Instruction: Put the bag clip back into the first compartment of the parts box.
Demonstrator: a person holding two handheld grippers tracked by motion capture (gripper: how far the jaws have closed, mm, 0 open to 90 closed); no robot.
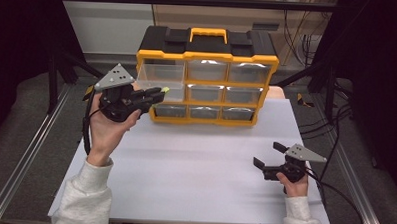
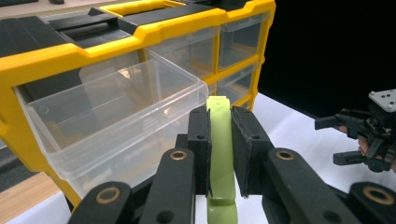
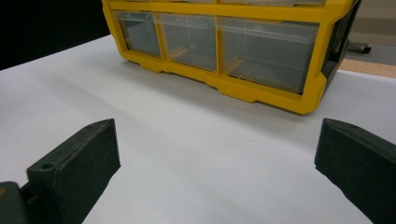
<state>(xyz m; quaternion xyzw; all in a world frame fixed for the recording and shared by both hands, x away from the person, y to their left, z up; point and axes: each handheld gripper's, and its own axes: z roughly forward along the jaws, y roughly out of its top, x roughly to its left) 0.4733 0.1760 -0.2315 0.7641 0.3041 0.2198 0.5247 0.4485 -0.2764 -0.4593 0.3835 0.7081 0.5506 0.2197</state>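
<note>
A yellow and black drawer organiser stands at the back of the white table. Its top-left clear drawer is pulled out and looks empty. My left gripper is shut on a pale green flat piece, held just in front of that drawer's front corner. My right gripper stands open low over the table at the front right, nothing between its jaws, and points toward the organiser's bottom row of drawers.
The other clear drawers are pushed in. Metal frame rails run along both sides of the table. Cables trail off the right side. A wooden surface shows under the organiser's left end.
</note>
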